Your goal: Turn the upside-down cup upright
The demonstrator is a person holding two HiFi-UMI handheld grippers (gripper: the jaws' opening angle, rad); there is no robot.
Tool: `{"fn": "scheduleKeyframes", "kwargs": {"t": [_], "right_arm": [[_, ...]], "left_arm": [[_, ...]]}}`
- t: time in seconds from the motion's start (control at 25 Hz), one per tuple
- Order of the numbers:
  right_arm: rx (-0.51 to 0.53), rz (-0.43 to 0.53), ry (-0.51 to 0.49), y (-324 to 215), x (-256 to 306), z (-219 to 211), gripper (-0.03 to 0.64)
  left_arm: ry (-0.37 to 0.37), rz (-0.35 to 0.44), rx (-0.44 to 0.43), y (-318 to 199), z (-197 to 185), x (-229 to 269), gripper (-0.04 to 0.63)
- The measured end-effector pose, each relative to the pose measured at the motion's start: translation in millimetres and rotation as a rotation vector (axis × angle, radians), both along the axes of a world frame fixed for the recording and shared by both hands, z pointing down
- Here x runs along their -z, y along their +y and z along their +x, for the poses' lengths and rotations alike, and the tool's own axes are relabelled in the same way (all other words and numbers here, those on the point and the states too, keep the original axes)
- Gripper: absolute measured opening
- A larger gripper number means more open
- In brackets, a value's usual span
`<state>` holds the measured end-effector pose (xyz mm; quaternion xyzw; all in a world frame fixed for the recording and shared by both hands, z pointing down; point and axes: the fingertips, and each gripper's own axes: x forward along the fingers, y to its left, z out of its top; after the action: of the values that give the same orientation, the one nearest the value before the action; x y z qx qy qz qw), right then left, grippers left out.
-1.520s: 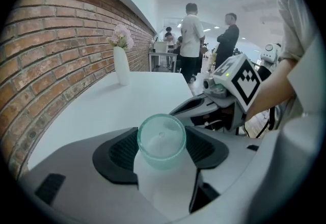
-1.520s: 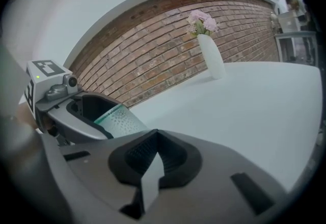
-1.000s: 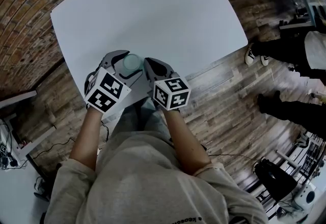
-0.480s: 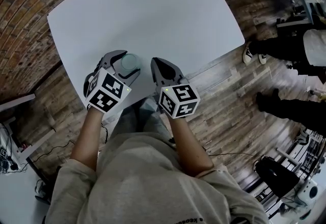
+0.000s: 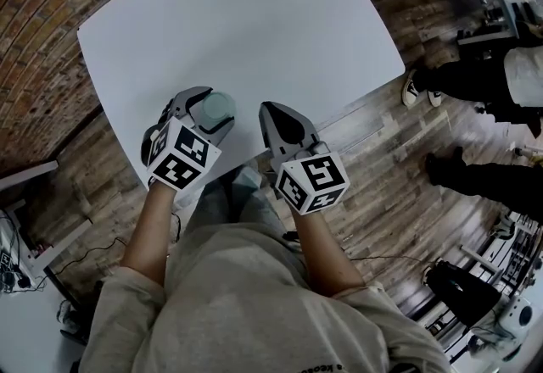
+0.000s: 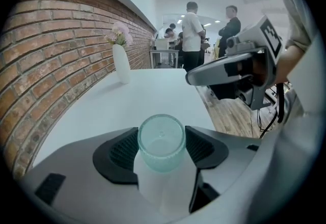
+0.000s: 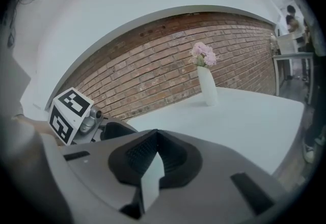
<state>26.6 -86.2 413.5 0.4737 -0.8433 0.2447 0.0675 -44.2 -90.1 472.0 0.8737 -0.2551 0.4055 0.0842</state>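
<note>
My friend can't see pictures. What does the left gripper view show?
A pale green cup sits gripped between the left tool's two dark pads, over a white table. The right tool hangs beside it, shut; a white vase of pink flowers stands far back by a brick wall.

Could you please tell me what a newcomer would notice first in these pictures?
Most striking is the pale green cup, clamped between the jaws of the left gripper near the near edge of the white table. The right gripper hangs shut and empty just right of it. A white vase of pink flowers stands at the table's far end by the brick wall.
</note>
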Motion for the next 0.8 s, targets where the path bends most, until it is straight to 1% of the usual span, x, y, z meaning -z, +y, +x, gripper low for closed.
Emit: {"fn": "scheduleKeyframes", "kwargs": {"t": [0.36, 0.8], "right_arm": [[-0.009, 0.0, 0.003, 5.8, 1.9, 5.6, 0.006], [-0.02, -0.001, -0.004, 9.2, 2.8, 3.9, 0.006]], "left_arm": [[-0.008, 0.002, 0.0, 3.4, -0.1, -5.0, 0.295], [0.007, -0.012, 0.003, 6.1, -2.7, -8.9, 0.299]]}}
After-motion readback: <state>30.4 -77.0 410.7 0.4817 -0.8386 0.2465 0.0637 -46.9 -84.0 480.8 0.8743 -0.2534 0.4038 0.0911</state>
